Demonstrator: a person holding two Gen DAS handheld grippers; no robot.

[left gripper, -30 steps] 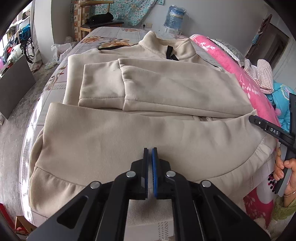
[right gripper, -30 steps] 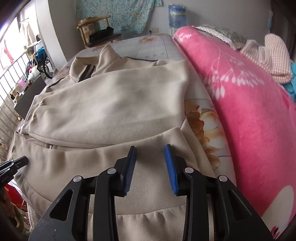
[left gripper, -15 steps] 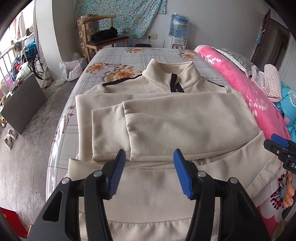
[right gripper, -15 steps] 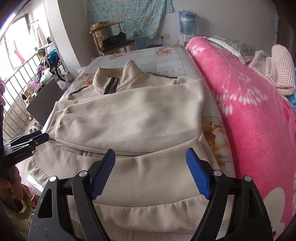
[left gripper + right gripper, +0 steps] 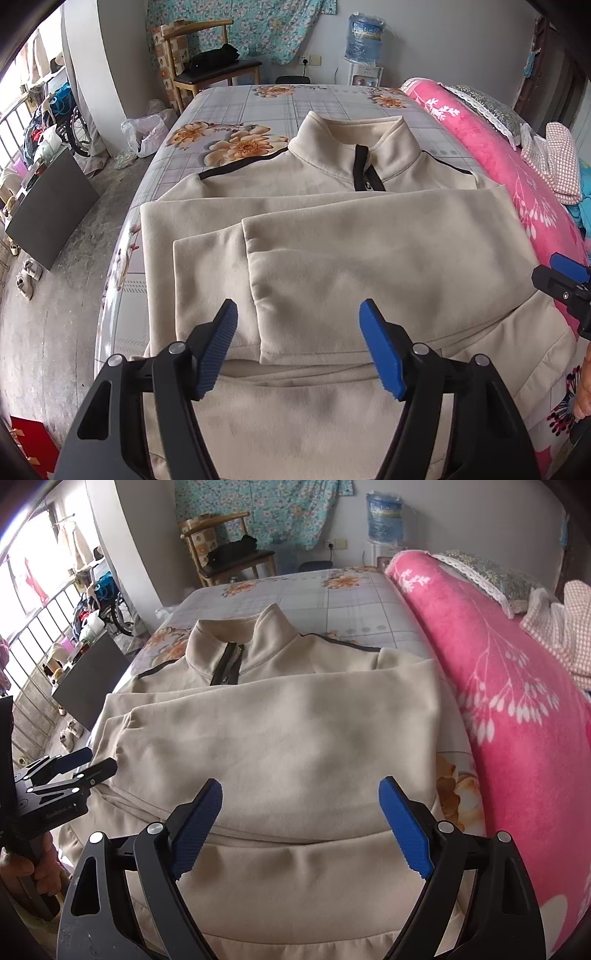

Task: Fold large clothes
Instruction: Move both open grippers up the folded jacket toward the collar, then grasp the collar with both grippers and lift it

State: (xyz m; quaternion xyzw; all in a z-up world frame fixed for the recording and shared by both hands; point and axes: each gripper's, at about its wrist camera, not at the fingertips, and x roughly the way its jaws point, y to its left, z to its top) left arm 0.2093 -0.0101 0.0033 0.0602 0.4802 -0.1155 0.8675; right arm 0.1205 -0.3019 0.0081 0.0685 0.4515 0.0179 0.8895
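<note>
Both jaws opening with nothing between them, the left gripper (image 5: 297,347) and right gripper (image 5: 299,827) hover above a beige jacket (image 5: 332,266) lying sleeves-folded on a floral-sheeted bed (image 5: 258,107). Beside the jacket lies a pink blanket (image 5: 509,709); beyond the bed stand a wooden chair (image 5: 207,70) and water dispenser (image 5: 364,48).

A second ago the left gripper (image 5: 298,345) had its blue pads pressed together low over the beige jacket's (image 5: 369,266) near hem. Its jaws are now opening, with nothing between them, and it has drawn back and risen, so the collar and far bed (image 5: 332,99) show. The right gripper (image 5: 300,829), partly parted before, is also opening wider and has lifted clear of the cloth. The hem now lies released on the bed.
</note>
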